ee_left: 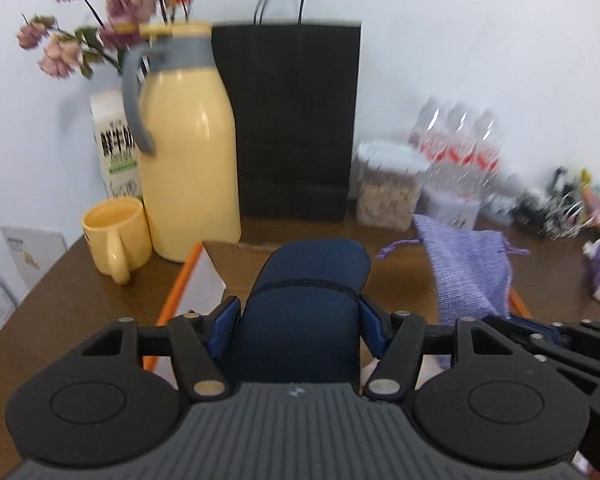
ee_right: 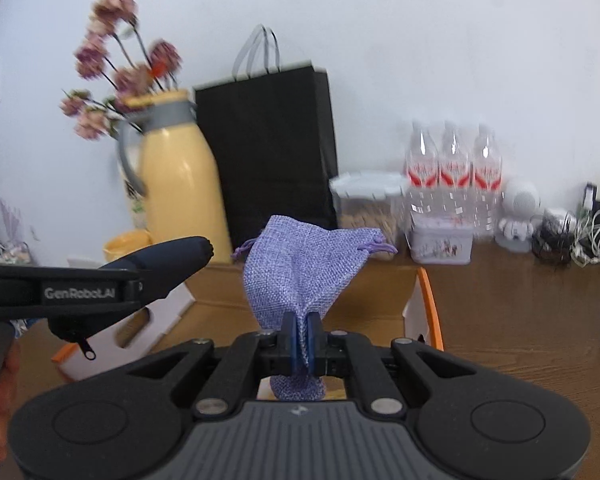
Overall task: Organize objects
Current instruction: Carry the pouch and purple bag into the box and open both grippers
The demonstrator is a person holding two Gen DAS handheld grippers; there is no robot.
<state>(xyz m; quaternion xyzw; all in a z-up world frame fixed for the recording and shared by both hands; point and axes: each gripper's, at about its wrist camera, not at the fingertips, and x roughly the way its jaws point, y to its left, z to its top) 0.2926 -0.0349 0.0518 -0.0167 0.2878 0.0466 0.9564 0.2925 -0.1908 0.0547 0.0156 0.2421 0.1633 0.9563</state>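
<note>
Left tongs (ee_left: 298, 320) clamp a navy case (ee_left: 312, 280); right tongs (ee_right: 302, 338) pinch what looks like a purple pouch (ee_right: 300, 264).

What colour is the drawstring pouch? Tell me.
Light purple woven drawstring pouch, clearest in the right wrist view.

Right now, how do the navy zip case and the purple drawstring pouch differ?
The navy zip case is smooth, rounded and holds its shape; the purple drawstring pouch is coarse woven cloth, limp and creased. The case closes with a zipper, the pouch with drawstrings. The left claw spans the wide case; the right claw pinches the pouch thin at its bottom end. Both are held above the open cardboard box.
</note>
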